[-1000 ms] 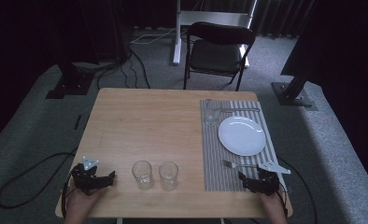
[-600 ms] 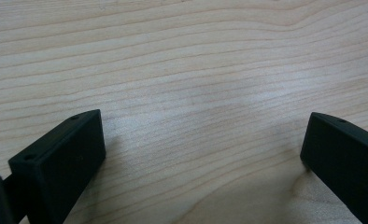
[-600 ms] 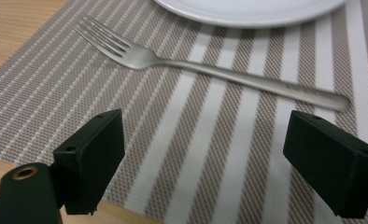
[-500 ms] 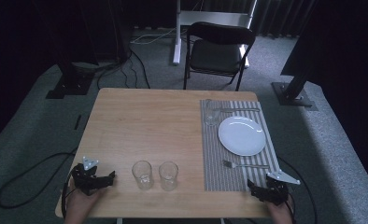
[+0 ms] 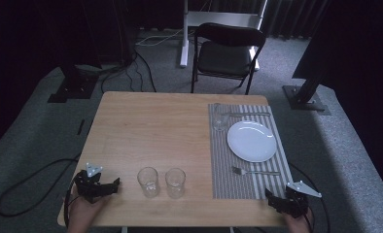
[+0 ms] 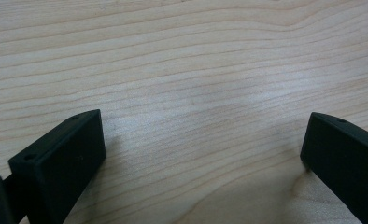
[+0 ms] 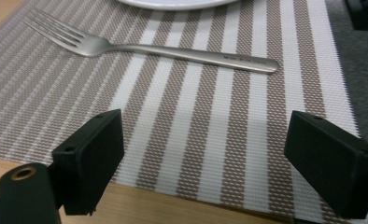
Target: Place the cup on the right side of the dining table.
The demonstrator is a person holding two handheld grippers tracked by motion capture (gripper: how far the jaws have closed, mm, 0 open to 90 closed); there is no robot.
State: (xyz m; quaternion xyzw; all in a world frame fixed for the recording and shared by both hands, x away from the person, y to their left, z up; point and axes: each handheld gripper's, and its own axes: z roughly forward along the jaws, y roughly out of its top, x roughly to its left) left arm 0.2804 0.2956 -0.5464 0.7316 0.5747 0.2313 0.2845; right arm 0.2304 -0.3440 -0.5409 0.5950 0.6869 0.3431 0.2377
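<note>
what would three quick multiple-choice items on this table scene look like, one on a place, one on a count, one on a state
1. Where does the fork lie?
A. on the striped placemat, on the person's side of the white plate
B. on the bare wood beside the glasses
C. on top of the plate

2. How many glasses stand side by side near the left gripper?
A. one
B. two
C. four

3. How do the jaws of the right gripper stand?
A. shut on the fork
B. shut on nothing
C. wide apart, holding nothing

Answers:
1. A, the high view shows the fork on the mat between the plate and the table's near edge.
2. B, one glass and a second glass stand together on the wood.
3. C, the right gripper view shows only placemat between its jaws.
</note>
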